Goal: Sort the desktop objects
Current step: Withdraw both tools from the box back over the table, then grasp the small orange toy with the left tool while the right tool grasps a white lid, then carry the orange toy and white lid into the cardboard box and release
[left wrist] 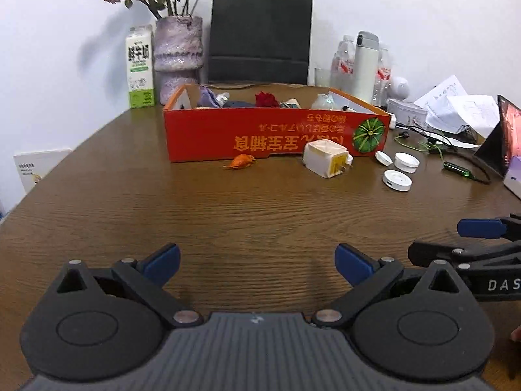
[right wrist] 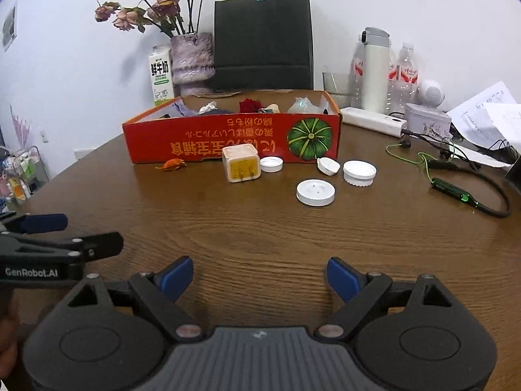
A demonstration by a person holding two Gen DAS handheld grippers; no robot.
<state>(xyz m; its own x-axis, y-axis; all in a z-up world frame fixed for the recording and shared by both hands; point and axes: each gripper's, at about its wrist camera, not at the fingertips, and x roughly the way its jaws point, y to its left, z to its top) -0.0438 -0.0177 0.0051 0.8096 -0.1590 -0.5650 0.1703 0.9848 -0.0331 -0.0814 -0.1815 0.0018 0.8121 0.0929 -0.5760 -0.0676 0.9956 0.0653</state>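
We hold the left gripper (left wrist: 257,264) low over the brown wood-grain table (left wrist: 228,215), its blue-padded jaws spread wide with nothing between them. The right gripper (right wrist: 259,277) sits just beside it, jaws likewise apart and empty. Ahead of both, loose on the table: a cream cube-shaped wall charger (right wrist: 241,164) with a yellow pronged face, lying just in front of the box; a small orange toy creature (right wrist: 171,164) to its left, against the box's foot; a small white bottle cap (right wrist: 271,164) just right of the charger; a flat white round lid (right wrist: 315,192) nearer to us; a ribbed white screw cap (right wrist: 359,172); and a tilted white cap (right wrist: 328,166) beside it. Behind them stands the open red cardboard box (right wrist: 208,140) printed with a green pumpkin, already holding a red rose (right wrist: 250,105) and other small items we cannot identify. At the right lies a green-and-black neckband earphone (right wrist: 456,192). Against the wall: a black paper bag (right wrist: 263,39), a purple vase of dried roses (right wrist: 192,58), a milk carton (right wrist: 161,76), a white flask (right wrist: 374,68).
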